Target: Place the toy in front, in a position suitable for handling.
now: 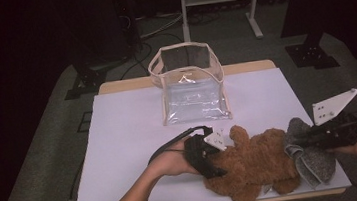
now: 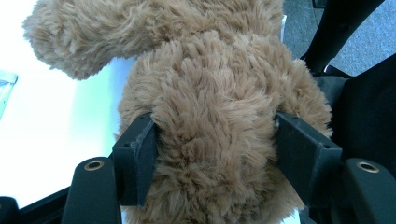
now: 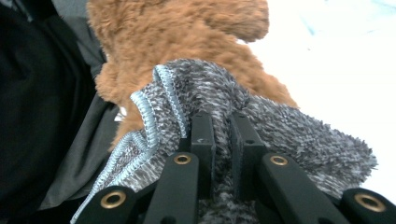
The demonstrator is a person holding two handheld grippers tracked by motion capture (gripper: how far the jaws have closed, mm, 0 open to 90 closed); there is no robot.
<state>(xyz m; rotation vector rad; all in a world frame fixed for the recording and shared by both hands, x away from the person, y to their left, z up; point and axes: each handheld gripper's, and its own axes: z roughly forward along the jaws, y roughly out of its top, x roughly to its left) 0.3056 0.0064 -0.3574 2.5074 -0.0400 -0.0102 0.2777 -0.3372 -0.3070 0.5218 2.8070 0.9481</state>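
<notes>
**A:** What lies on the worktop point(image 1: 120, 137)?

**B:** A white worktop seen from above. Near its front edge lies a brown plush teddy bear point(image 1: 256, 165). A grey fuzzy cloth point(image 1: 313, 161) with a pale blue stitched edge lies just beside the bear, touching it on the right. Farther back, near the middle of the worktop, stands a clear plastic bag point(image 1: 193, 96) with beige trim, its top open.

**A:** Where are the person's hands?

**B:** Both forearms come in from the bottom. The left gripper point(image 1: 211, 153) sits at the bear's left side. The right gripper point(image 1: 305, 142) sits over the grey cloth at the right, with a white three-cornered plate above it.

**A:** What do the left jaws do?

**B:** They stand fairly wide apart and press into a thick fold of the bear's fur from both sides, holding it.

**A:** And the right jaws?

**B:** They are almost fully closed, pinching a bunched ridge of the grey cloth between them; the cloth rises slightly where it is held.
</notes>
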